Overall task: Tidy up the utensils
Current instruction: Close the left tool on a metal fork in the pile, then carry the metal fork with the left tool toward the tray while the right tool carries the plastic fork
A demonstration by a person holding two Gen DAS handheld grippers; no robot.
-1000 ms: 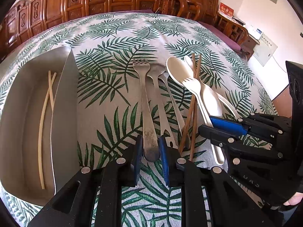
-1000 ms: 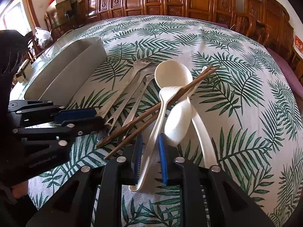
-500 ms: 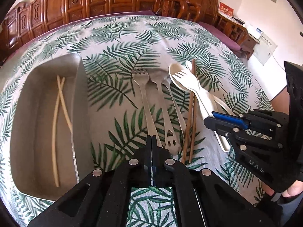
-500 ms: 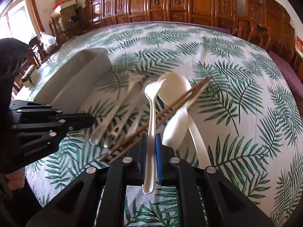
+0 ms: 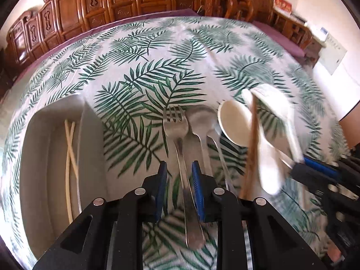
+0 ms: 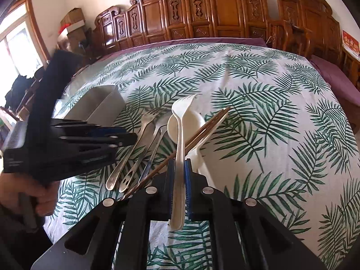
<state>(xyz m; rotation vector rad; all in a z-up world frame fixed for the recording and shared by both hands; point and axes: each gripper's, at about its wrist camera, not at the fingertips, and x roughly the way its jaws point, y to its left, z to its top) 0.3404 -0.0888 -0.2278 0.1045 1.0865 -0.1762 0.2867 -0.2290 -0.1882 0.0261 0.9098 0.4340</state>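
My left gripper (image 5: 179, 168) is open, its blue pads on either side of the metal fork (image 5: 177, 130), which lies on the tablecloth. Beside the fork lie two metal spoons (image 5: 202, 123), a white spoon (image 5: 234, 126) and brown chopsticks (image 5: 252, 144). My right gripper (image 6: 179, 168) is shut on the handle of a white plastic fork (image 6: 181, 121) and holds it raised above the pile. The white fork shows blurred in the left wrist view (image 5: 279, 112). The grey tray (image 5: 36, 157) at the left holds pale chopsticks (image 5: 70, 157).
The table wears a palm-leaf cloth (image 6: 270, 112) with a purple edge. Carved wooden chairs (image 6: 225, 11) stand along the far side. The tray also shows in the right wrist view (image 6: 99, 103), behind the left gripper body (image 6: 67, 144).
My left gripper, shut half a second ago, has opened around the metal fork. My right gripper has lifted the white fork up off the pile.
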